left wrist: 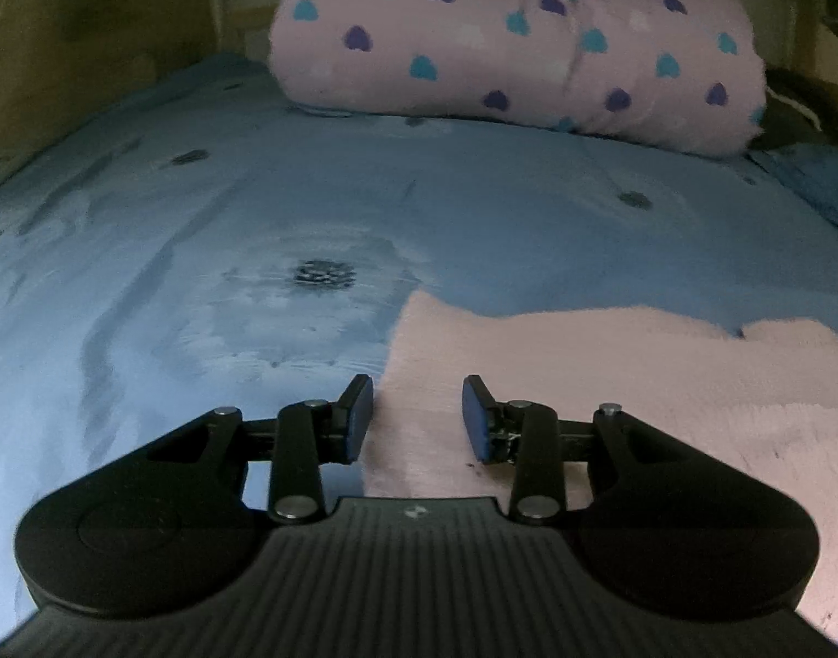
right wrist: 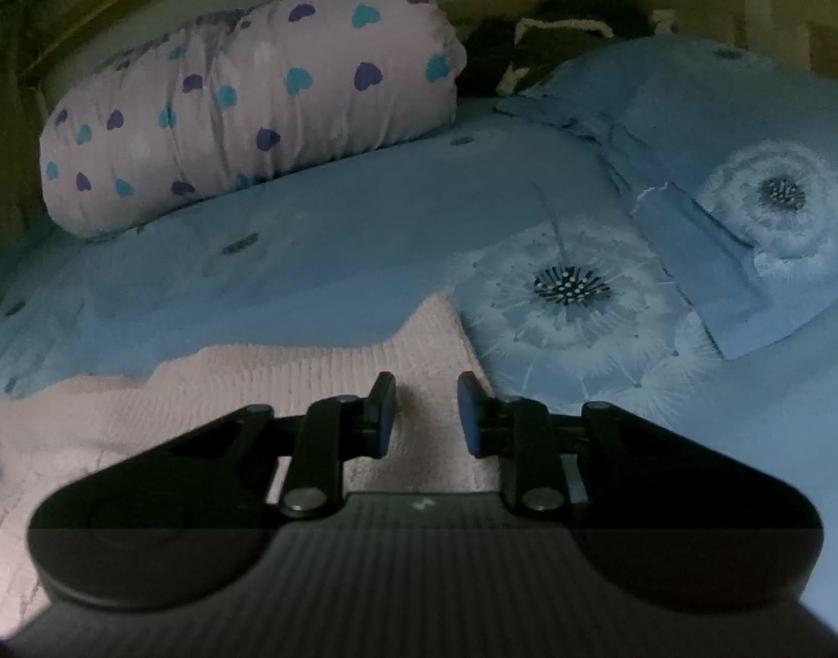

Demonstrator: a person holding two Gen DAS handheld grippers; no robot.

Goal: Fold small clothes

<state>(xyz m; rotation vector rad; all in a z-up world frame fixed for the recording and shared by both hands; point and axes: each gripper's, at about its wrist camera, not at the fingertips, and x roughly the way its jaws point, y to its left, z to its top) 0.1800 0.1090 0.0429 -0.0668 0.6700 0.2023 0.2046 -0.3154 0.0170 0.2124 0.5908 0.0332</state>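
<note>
1. Sweater-type pink knit garment (left wrist: 611, 384) is lying flat on the blue dandelion bedsheet (left wrist: 227, 208), probably spread out for folding.
2. Left gripper (left wrist: 418, 417) is hovering over its left edge, fingers spread, gripping nothing.
3. Right gripper (right wrist: 425, 414) is sitting over the right edge, likewise unclenched and empty.
4. Heart-print rolled blanket (right wrist: 243, 104) and blue pillow (right wrist: 709, 164) are lying at the far end, well apart.

No legible text, label, brand, number or sign in either view. Small pale mark on ribbed housing of left gripper (left wrist: 417, 415), too small to read. Similar pale mark on housing of right gripper (right wrist: 425, 414), also unreadable. Printed hearts and dandelions on bedding only; no lettering.
</note>
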